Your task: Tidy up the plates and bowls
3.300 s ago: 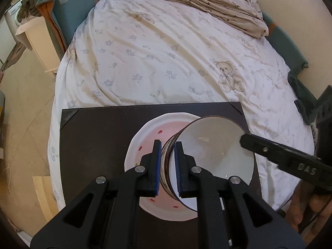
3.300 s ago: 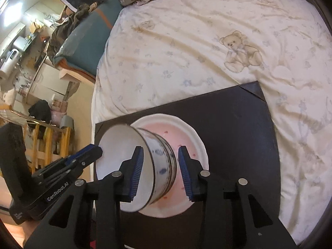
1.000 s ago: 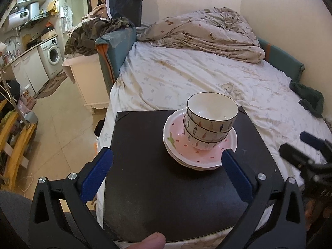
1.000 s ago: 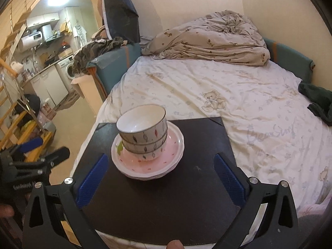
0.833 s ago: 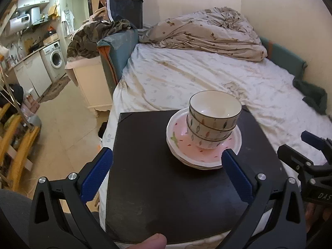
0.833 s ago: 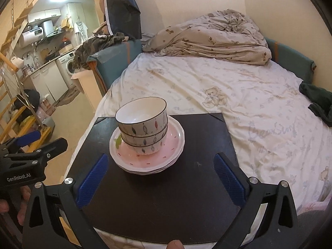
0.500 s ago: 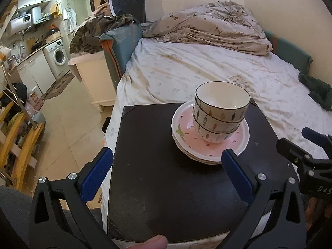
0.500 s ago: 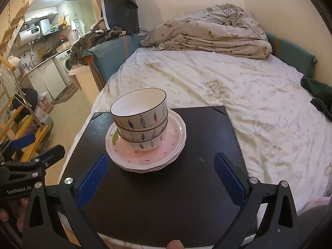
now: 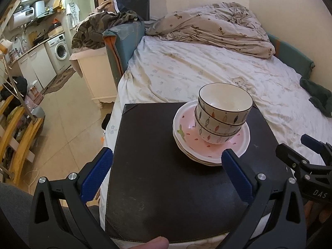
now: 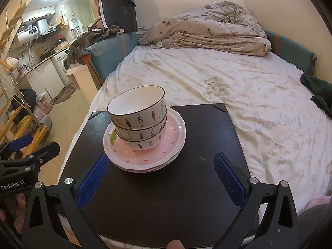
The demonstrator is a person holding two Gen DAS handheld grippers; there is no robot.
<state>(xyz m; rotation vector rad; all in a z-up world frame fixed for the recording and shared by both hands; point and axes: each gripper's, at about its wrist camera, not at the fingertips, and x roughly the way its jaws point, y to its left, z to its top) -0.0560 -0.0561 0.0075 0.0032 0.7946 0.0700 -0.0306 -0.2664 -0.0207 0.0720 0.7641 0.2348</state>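
Three white bowls (image 9: 223,114) (image 10: 139,114) with fish patterns sit nested upright on a stack of pink plates (image 9: 211,147) (image 10: 145,155). The stack rests on a dark mat (image 9: 166,176) (image 10: 166,197) at the foot of a bed. My left gripper (image 9: 166,174) is open and drawn back near the mat's front edge, its blue pads wide apart with nothing between them. My right gripper (image 10: 159,179) is also open and empty, just short of the plates. Each gripper shows at the edge of the other's view: the right gripper (image 9: 298,161), the left gripper (image 10: 31,147).
The mat lies on a bed with a white flowered sheet (image 9: 207,70) and a rumpled duvet (image 10: 207,31) at the far end. Dark green cloth (image 10: 319,95) lies at the right. A tiled floor (image 9: 62,108), cabinets and a washing machine (image 9: 59,48) are to the left.
Both grippers let go of the top bowl, opened wide and pulled back and down toward me. In the last second the views have drifted slightly, with the stack unmoved.
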